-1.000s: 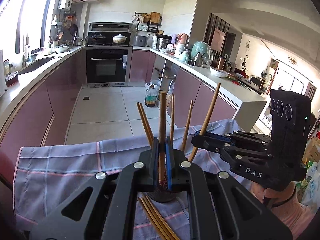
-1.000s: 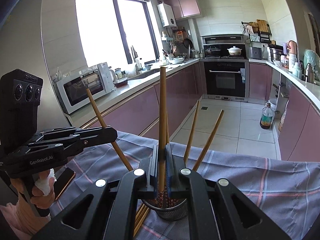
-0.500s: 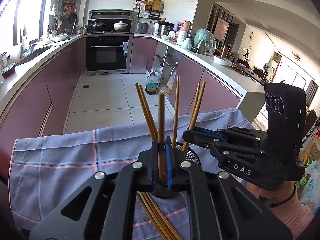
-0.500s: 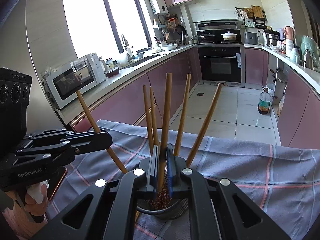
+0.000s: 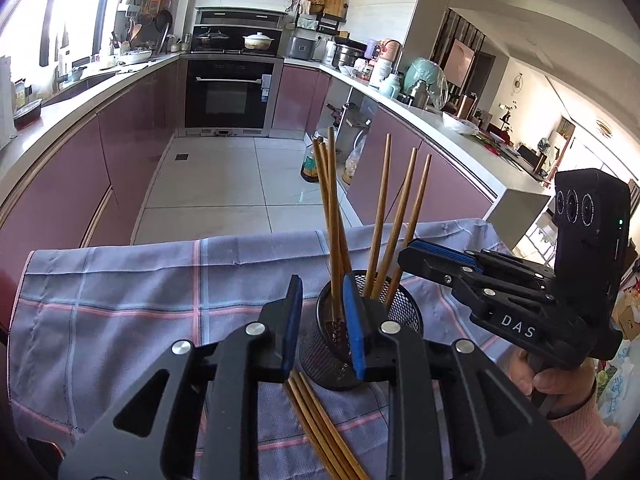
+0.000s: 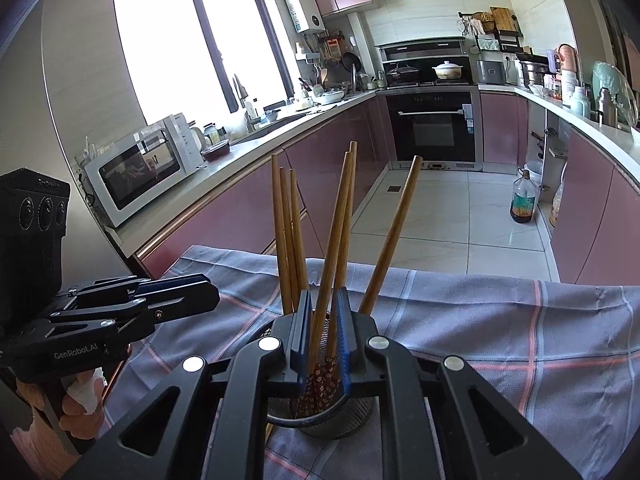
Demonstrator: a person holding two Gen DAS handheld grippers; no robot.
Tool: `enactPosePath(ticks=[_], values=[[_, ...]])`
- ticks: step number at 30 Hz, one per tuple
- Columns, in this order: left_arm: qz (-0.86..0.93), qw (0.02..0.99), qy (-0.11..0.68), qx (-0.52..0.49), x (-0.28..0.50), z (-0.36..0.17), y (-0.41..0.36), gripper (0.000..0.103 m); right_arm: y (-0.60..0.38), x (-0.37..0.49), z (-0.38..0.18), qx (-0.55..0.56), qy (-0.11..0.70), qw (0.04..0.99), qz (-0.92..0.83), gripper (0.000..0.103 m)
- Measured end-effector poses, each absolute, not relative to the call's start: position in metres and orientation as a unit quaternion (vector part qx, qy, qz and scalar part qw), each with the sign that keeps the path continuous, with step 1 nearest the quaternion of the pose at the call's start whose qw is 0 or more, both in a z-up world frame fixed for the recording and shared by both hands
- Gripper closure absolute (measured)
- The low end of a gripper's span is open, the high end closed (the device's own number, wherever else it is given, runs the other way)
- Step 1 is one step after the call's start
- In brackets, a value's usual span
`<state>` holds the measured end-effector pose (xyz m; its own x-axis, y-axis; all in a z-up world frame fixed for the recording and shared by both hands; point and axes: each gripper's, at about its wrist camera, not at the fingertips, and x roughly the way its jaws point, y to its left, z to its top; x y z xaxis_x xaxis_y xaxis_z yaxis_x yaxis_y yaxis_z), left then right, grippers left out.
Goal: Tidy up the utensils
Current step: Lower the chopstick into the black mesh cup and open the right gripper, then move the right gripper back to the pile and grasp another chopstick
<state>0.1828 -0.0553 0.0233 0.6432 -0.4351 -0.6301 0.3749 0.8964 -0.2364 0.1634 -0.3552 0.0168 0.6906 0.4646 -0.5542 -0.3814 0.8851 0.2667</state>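
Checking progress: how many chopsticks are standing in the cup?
6. Three chopsticks stand bunched at the left of the cup, and three fan out on its right. None looks hidden.

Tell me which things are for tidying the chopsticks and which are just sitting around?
For the job: chopsticks standing in the cup, mesh cup, loose chopsticks on the cloth.

Just sitting around: microwave, oil bottle, pot on the stove, checked cloth.
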Motion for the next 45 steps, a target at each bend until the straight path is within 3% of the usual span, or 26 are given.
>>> enactPosePath(ticks=[4,11,13,16,29,45], values=[[-0.214,0.912,0.348,-0.041,0.173,0.022,-0.048,0.074,-0.354,0.16,0.017,0.06,0.316,0.917,0.234,0.084],[-0.192,0.923,0.331,-0.037,0.149,0.012,-0.027,0.057,-0.354,0.135,0.02,0.054,0.299,0.918,0.255,0.084],[-0.185,0.924,0.333,-0.031,0.14,0.002,-0.022,0.053,-0.351,0.122,0.022,0.046,0.294,0.916,0.27,0.079],[-0.179,0.92,0.349,-0.025,0.131,-0.016,-0.017,0.052,-0.345,0.101,0.018,0.029,0.294,0.908,0.296,0.068],[-0.176,0.882,0.436,-0.003,0.098,-0.108,-0.024,0.051,-0.311,0.079,-0.07,-0.004,0.416,0.859,0.3,0.067],[-0.172,0.88,0.442,0.006,0.088,-0.115,-0.032,0.049,-0.306,0.068,-0.087,0.006,0.43,0.856,0.288,0.067]])
